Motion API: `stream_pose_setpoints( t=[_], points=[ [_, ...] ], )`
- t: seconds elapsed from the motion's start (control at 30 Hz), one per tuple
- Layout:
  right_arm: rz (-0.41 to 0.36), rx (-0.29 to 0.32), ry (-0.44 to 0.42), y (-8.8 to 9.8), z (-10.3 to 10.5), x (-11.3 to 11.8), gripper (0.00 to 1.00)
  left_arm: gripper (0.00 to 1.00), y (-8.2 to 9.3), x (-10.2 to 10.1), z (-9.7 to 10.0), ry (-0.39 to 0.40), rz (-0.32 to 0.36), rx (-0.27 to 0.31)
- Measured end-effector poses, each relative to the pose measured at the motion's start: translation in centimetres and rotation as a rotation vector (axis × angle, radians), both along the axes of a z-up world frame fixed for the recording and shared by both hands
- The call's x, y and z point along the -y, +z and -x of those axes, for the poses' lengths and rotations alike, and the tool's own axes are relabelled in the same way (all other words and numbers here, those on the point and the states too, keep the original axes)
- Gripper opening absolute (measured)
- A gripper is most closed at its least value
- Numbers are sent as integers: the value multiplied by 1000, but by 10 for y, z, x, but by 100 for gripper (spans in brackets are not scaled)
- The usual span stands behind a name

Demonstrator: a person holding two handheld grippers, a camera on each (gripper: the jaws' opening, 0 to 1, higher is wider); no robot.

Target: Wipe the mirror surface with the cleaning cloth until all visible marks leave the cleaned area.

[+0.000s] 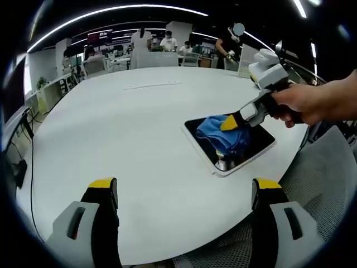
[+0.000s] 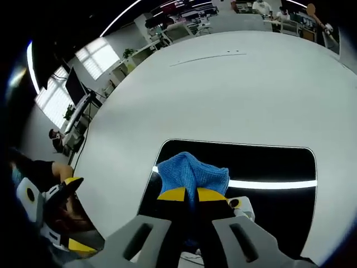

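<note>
A rectangular mirror (image 1: 256,146) (image 2: 268,159) with a white frame lies flat on the white table, near its right edge in the left gripper view. A blue cleaning cloth (image 1: 218,129) (image 2: 192,172) rests bunched on the glass. My right gripper (image 1: 231,123) (image 2: 186,194), held by a hand, is shut on the cloth and presses it onto the mirror's left part. My left gripper (image 1: 184,187) hovers open over bare table, well short of the mirror, nothing between its yellow-tipped fingers (image 1: 102,184). It also appears at the lower left of the right gripper view, left gripper (image 2: 70,215).
The large round white table (image 1: 128,128) (image 2: 223,89) stretches away. A grey mesh chair (image 1: 329,178) stands by the table's right edge. Desks, monitors and several seated people fill the far background. A cable (image 1: 28,167) hangs off the left edge.
</note>
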State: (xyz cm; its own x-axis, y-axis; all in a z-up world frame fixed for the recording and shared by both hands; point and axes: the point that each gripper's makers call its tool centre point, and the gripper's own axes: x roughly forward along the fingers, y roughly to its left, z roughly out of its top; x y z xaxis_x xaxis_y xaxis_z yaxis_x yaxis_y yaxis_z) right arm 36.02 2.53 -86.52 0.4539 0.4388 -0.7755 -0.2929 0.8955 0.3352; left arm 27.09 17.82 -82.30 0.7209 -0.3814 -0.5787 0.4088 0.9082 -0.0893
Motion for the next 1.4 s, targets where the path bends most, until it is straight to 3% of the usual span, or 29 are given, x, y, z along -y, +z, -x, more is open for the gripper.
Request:
stream_pose_setpoints(
  t=[1.4],
  points=[
    [11, 7, -94, 0, 2, 80, 0, 98, 1, 0, 1, -1, -5, 3]
  ],
)
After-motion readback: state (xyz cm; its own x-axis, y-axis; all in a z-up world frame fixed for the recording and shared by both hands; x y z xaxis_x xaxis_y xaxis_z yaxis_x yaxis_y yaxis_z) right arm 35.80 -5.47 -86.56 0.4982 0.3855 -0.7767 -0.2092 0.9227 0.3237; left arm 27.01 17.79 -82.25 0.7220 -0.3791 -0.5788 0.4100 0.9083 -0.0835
